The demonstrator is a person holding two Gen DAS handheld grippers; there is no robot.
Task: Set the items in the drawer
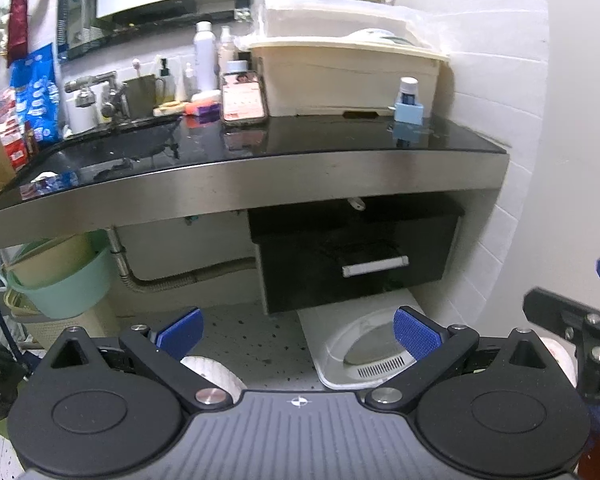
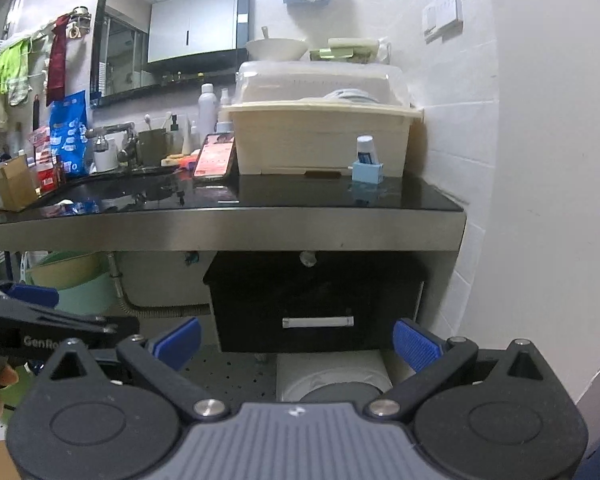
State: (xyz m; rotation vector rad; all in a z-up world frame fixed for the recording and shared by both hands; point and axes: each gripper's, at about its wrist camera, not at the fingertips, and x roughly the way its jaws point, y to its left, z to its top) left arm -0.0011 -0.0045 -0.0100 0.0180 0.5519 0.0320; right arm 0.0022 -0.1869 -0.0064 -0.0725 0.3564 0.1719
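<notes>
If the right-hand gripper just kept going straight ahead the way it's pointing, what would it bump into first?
Most likely the black drawer under the counter. The open right gripper points at the drawer front near its silver handle, with nothing visible in between. How far off it is cannot be judged from the fisheye view.

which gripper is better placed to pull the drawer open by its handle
Right, marginally. The drawer handle sits nearly centred between the open right gripper; for the left gripper, also open, it lies off to the right.
</notes>
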